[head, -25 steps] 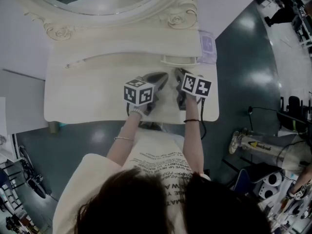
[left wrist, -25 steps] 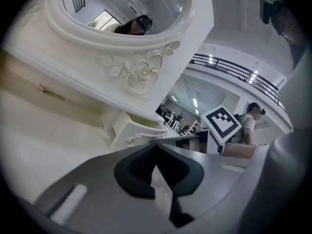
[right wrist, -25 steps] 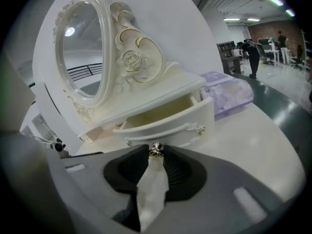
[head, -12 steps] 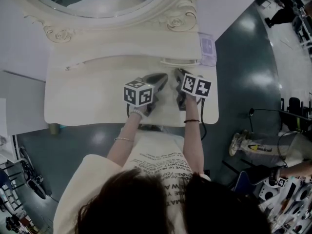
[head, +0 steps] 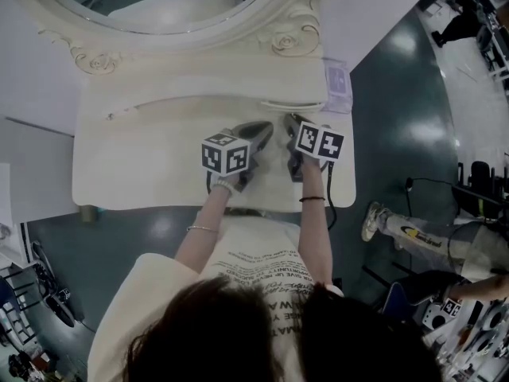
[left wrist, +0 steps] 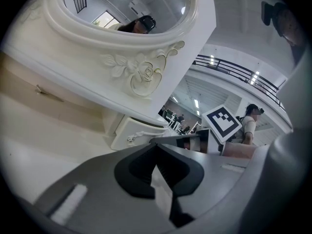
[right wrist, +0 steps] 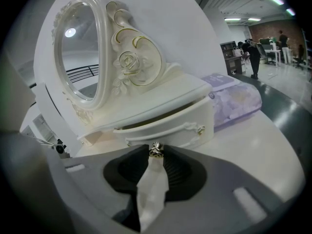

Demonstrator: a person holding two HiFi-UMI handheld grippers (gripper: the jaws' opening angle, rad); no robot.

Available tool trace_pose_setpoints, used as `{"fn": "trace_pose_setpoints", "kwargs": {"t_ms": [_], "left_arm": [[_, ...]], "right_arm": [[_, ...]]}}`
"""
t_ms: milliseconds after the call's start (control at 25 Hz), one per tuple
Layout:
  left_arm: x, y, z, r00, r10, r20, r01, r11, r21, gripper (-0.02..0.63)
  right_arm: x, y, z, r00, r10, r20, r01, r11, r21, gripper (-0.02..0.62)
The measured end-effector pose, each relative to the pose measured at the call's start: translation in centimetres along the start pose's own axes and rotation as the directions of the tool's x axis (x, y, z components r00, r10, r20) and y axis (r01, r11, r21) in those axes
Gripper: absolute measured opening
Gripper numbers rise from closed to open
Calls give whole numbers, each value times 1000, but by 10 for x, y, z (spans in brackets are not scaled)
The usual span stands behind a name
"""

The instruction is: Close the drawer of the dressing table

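Cream drawer (right wrist: 170, 126) ajar, gold knob (right wrist: 156, 150)

Both bare forearms reach forward from the body, side by side and close together. The left forearm (head: 200, 223) carries the grey left hand-held gripper (head: 259, 128), topped by its black-and-white marker cube (head: 227, 153). Its dark jaws meet at the tips with nothing between them. The right forearm (head: 314, 228) carries the grey right hand-held gripper (head: 291, 122), tilted downward, its jaws pinched on a small gold metal knob (right wrist: 156, 150). The two jaw ends lie near each other.
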State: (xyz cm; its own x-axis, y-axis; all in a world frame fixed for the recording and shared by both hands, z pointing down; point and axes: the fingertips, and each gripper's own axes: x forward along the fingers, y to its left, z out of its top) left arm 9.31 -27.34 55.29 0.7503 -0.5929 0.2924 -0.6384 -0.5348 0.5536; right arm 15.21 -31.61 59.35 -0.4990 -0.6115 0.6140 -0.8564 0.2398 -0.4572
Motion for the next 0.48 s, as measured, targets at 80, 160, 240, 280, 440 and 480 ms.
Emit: {"fn": "trace_pose_setpoints", "kwargs": {"t_ms": [80, 160, 240, 280, 440, 480], "left_arm": [[1, 0, 1, 1000, 0, 1, 0, 1000, 0, -2], [2, 2, 2, 1000, 1, 1, -1, 1000, 0, -2], [3, 3, 4, 1000, 2, 2, -2, 1000, -1, -2], [4, 3, 5, 1000, 2, 3, -2, 1000, -1, -2], [6, 6, 6, 1000, 6, 4, -6, 1000, -2, -2], [7, 7, 7, 1000, 7, 4, -7, 1000, -3, -2]], "right_arm": [[1, 0, 2, 1000, 1, 0, -1, 1000, 0, 100], [2, 0, 3, 1000, 2, 1, -2, 1000, -1, 100], [3, -1, 6, 1000, 3, 1, -3, 1000, -2, 100], [4, -1, 7, 1000, 4, 1, -4, 1000, -3, 100], [7, -2, 9, 1000, 7, 1, -7, 1000, -3, 100], [8, -2, 10, 1000, 8, 1, -8, 1000, -4, 100]]}}
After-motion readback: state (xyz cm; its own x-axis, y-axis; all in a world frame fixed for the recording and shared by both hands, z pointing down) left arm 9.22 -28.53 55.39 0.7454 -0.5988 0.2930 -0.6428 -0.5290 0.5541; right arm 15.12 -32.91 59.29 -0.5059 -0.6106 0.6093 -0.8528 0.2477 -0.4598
